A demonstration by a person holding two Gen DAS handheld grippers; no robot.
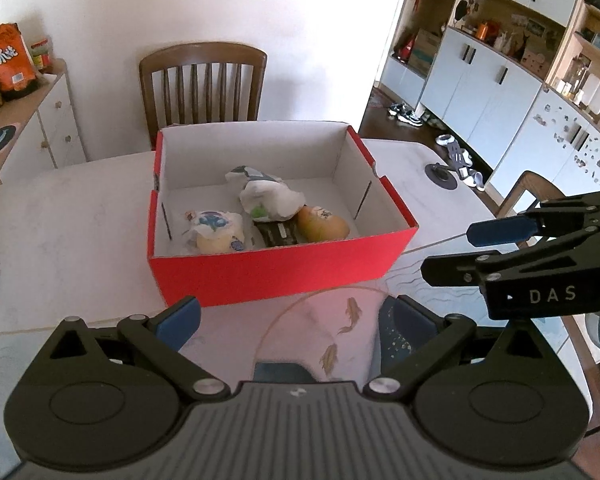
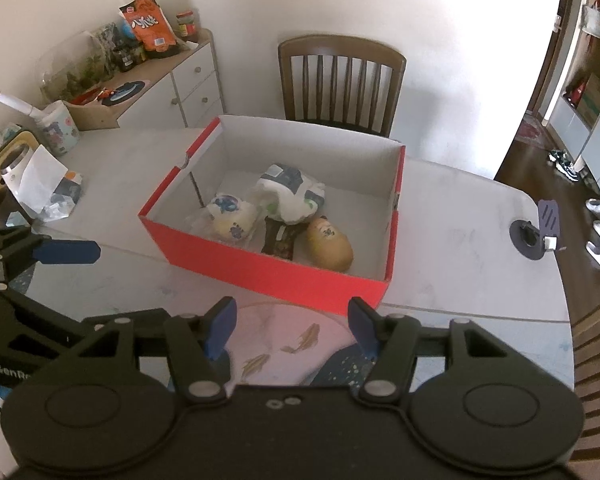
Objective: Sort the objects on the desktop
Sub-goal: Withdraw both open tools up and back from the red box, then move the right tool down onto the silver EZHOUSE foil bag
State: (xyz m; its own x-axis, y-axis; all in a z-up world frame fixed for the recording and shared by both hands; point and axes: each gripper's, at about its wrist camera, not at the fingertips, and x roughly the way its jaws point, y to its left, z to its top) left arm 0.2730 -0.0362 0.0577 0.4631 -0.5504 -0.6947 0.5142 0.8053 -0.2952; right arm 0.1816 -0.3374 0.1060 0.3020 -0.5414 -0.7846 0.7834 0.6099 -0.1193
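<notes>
A red box [image 1: 280, 276] [image 2: 260, 272] with a white inside stands on the pale table, just beyond both grippers. In it lie a blue-printed wrapped bun [image 1: 216, 230] [image 2: 232, 220], a crumpled white packet [image 1: 268, 196] [image 2: 292, 192], a dark bar [image 1: 278, 234] [image 2: 278, 238] and a tan wrapped bread [image 1: 324, 224] [image 2: 330, 246]. My left gripper [image 1: 296, 320] is wide open over a fish-patterned mat [image 1: 340, 316], with nothing between its fingers. My right gripper [image 2: 292, 326] [image 1: 448, 252] hovers open and empty beside it. One blue pad [image 2: 66, 251] of the left gripper shows in the right wrist view.
A wooden chair [image 1: 204, 80] [image 2: 340, 80] stands behind the table. A sideboard [image 2: 188, 80] with snack bags is at the far left. A cup, papers and wrappers [image 2: 44, 188] clutter the table's left side. A black round base [image 2: 526, 240] sits near the right edge.
</notes>
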